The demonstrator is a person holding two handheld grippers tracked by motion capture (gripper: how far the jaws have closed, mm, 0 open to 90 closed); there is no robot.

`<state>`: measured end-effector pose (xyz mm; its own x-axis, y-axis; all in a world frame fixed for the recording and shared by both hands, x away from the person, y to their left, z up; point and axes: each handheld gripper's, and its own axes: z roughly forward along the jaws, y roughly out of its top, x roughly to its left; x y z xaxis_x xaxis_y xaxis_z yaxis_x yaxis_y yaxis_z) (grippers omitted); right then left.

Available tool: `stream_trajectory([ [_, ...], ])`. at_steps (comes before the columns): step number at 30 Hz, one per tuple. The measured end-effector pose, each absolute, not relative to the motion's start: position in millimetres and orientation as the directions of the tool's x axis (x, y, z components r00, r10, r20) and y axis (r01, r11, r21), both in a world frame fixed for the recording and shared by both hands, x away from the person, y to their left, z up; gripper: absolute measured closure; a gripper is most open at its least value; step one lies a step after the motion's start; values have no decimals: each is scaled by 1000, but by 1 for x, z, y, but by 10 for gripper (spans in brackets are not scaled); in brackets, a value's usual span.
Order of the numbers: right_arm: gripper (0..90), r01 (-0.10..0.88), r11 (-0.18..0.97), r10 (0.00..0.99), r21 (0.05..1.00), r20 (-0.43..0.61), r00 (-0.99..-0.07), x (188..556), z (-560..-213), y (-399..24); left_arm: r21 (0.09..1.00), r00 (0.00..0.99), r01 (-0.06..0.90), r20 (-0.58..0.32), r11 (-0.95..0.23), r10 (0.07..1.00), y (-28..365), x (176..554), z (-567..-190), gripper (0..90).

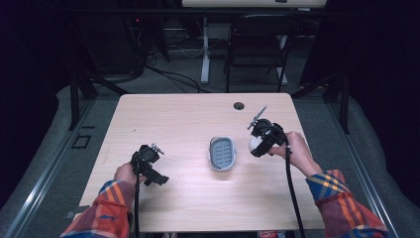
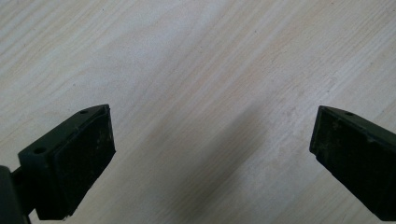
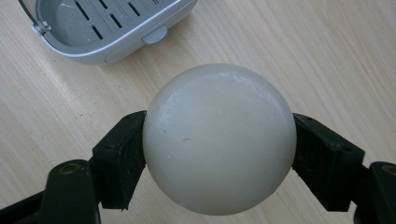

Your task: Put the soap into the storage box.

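While the right gripper point(image 3: 219, 140) clamps a white ball point(image 3: 219, 139) near the desk's point(image 1: 173, 114) right edge, just beside a grey slotted tray point(image 1: 223, 153) at mid-desk, the left gripper point(image 2: 212, 149) hangs with jaws spread wide near the left edge.

One wooden table point(image 1: 188, 193), one grey slotted tray point(image 1: 223, 153), one white ball point(image 3: 219, 140), two grippers, one folding chair point(image 1: 257, 44)

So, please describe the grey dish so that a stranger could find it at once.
Look at the light wooden table, near its middle. There lies the grey dish, between the two hand-held grippers. It is a shallow rounded tray with slots in its floor, unlike the smooth white ball beside it.
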<state>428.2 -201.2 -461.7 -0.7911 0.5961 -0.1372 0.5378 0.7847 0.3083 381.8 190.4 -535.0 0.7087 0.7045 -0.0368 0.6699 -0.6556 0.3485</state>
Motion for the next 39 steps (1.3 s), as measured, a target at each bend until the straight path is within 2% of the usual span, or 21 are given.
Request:
stream_trajectory([
  [13,235,514,814,564,273,-156,-811,435,-453,-184,361,719,660,-51,-658,693,191,382,-534,0],
  [39,235,468,841,523,269,-186,-832,442,-437,-156,363,731,647,-45,-671,681,188,381,-533,0],
])
